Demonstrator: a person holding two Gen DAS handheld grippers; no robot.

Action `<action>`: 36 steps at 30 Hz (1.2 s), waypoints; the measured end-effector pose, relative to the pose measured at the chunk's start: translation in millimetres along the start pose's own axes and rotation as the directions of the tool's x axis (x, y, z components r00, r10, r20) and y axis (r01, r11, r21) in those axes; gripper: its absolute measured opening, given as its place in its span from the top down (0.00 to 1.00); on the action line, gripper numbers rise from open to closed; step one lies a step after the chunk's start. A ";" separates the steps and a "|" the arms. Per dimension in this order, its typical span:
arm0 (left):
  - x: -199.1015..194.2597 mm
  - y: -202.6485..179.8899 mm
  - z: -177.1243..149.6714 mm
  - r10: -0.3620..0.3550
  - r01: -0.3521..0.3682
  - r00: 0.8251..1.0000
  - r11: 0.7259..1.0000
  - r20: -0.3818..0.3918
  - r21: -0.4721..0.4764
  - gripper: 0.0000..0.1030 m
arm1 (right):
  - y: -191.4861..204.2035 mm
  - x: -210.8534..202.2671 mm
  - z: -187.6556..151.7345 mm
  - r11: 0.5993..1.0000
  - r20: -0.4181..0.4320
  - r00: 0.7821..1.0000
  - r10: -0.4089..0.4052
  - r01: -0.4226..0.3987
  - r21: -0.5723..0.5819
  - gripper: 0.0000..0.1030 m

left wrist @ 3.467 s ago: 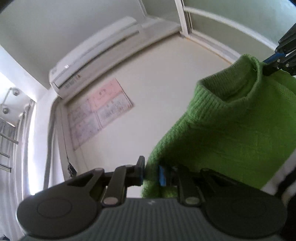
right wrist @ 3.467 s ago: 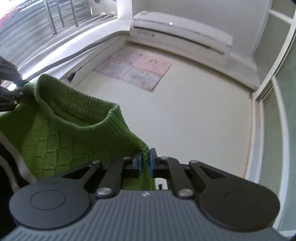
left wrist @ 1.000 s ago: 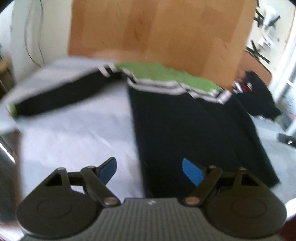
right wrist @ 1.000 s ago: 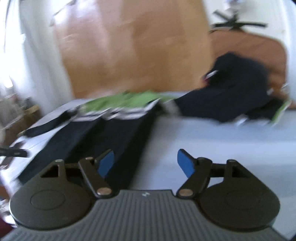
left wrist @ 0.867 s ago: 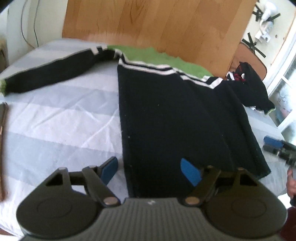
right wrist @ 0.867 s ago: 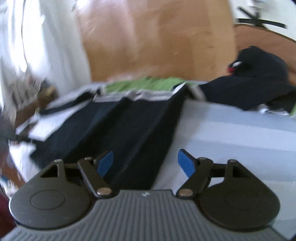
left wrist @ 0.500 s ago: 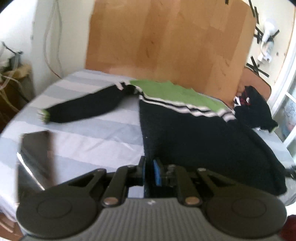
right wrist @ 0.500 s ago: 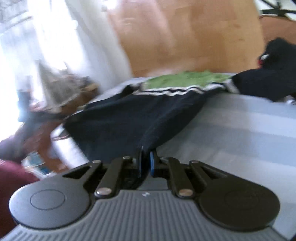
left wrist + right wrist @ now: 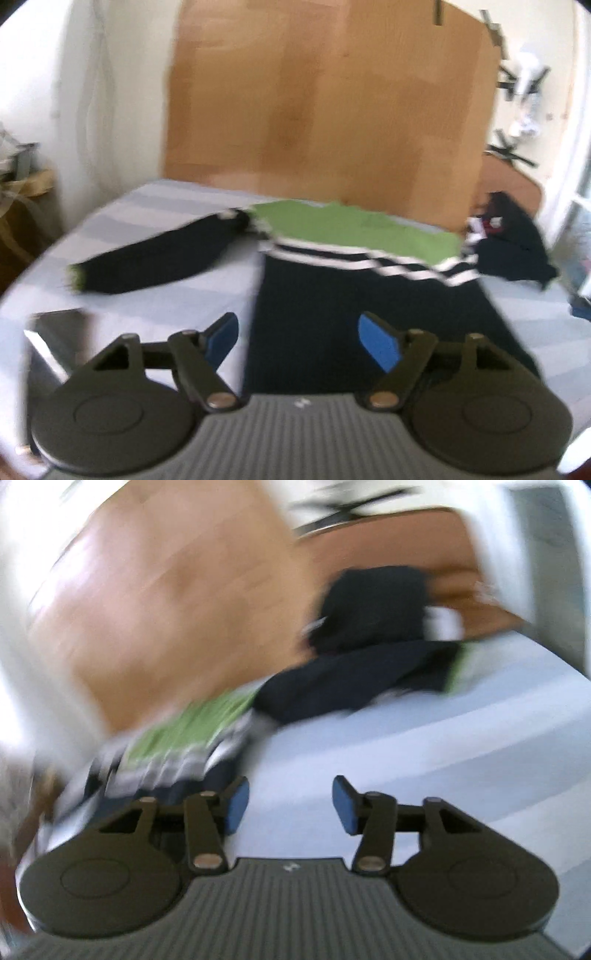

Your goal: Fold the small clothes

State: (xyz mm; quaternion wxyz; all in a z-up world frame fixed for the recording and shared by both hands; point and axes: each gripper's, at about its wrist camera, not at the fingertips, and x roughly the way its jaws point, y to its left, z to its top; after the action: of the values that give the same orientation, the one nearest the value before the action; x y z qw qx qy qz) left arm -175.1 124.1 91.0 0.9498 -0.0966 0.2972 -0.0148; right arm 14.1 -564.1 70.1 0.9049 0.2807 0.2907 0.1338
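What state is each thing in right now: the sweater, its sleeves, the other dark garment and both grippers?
sweater: spread flat on the striped bed, unfolded.
left sleeve: stretched out sideways, not folded in.
dark garment: crumpled heap at the far edge.
left gripper: open, jaws just opened, nothing between them.
right gripper: open, jaws just opened, empty; view blurred.

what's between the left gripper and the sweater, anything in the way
Nothing visible. The left gripper, jaws just opened and empty, hangs right over the sweater lying flat on the bed. A flat dark object lies off to the left, clear of the path.
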 end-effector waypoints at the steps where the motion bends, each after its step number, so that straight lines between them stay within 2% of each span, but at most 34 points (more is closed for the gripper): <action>1: 10.4 -10.1 -0.2 -0.037 0.037 0.999 0.999 -0.009 0.006 0.28 | -13.0 0.5 2.5 0.996 0.023 1.000 -0.013 0.010 0.091 0.43; 4: 37.5 -36.7 -6.5 -0.107 0.108 0.993 0.994 -0.052 0.032 0.28 | -45.3 16.4 32.5 0.943 0.069 0.996 -0.055 0.029 0.331 0.38; 7: 57.6 -61.1 -18.4 -0.140 0.147 0.984 0.987 -0.114 0.058 0.28 | -71.6 41.4 55.1 0.851 0.038 0.996 -0.080 0.048 0.523 0.38; 9: 65.3 -68.0 -25.4 -0.152 0.162 0.978 0.985 -0.145 0.062 0.28 | -84.7 58.1 66.5 0.797 0.003 0.996 -0.091 0.071 0.599 0.38; 12: 75.1 -68.4 -32.0 -0.151 0.163 0.971 0.985 -0.184 0.050 0.28 | -99.1 79.9 80.2 0.760 -0.020 0.990 -0.139 0.120 0.639 0.38; 13: 78.3 -68.4 -33.3 -0.146 0.157 0.971 0.986 -0.192 0.047 0.28 | -98.8 82.0 80.5 0.754 -0.022 0.990 -0.142 0.123 0.645 0.42; 14: 79.6 -67.9 -33.5 -0.139 0.150 0.970 0.988 -0.198 0.045 0.28 | -97.7 84.3 80.6 0.757 -0.020 0.991 -0.133 0.115 0.643 0.62; 15: 80.1 -65.3 -32.9 -0.132 0.144 0.971 0.989 -0.201 0.044 0.28 | -93.7 82.2 78.9 0.774 -0.022 0.993 -0.118 0.106 0.624 0.80; 16: 80.4 -62.4 -32.2 -0.126 0.137 0.972 0.990 -0.199 0.043 0.28 | -87.1 77.9 79.9 0.798 -0.032 0.993 -0.111 0.108 0.593 0.94; 19: 85.5 -52.9 -27.2 -0.122 0.129 0.973 0.991 -0.198 0.022 0.28 | -59.0 43.5 86.3 0.856 0.056 0.997 -0.058 0.021 0.516 0.94; 21: 95.4 -47.8 -21.9 -0.135 0.137 0.968 0.991 -0.210 -0.007 0.27 | -25.2 16.9 106.2 0.924 0.169 0.985 -0.028 -0.039 0.380 0.94; 22: 99.5 -48.2 -18.7 -0.139 0.140 0.968 0.990 -0.207 -0.009 0.26 | -4.2 6.1 117.6 0.959 0.222 0.975 -0.033 -0.031 0.281 0.94; 24: 106.2 -51.9 -12.5 -0.144 0.147 0.968 0.989 -0.204 -0.002 0.26 | 32.7 -0.7 134.0 0.991 0.285 0.958 -0.041 0.002 0.134 0.94; 26: 108.8 -54.2 -8.1 -0.163 0.166 0.968 0.986 -0.188 -0.004 0.26 | 63.8 6.9 145.0 0.998 0.289 0.957 -0.004 -0.014 0.060 0.94; 30: 104.2 -48.1 -4.9 -0.185 0.183 0.972 0.983 -0.148 -0.024 0.25 | 137.8 49.0 149.3 0.993 0.216 0.974 0.065 -0.043 -0.107 0.94; 33: 97.5 -33.5 -5.5 -0.169 0.163 0.977 0.985 -0.132 -0.060 0.25 | 205.4 90.5 130.8 0.966 0.116 0.982 0.150 -0.120 -0.230 0.94; 36: 88.7 -14.0 -5.6 -0.131 0.120 0.984 0.988 -0.118 -0.100 0.25 | 277.0 123.8 94.8 0.906 -0.021 0.966 0.259 -0.251 -0.340 0.94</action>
State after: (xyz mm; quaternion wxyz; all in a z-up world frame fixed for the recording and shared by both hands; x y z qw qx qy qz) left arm -104.9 101.8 39.4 0.9212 -0.1578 0.3493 -0.0668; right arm 147.6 -331.2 240.4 0.9179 0.1578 0.2128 0.2955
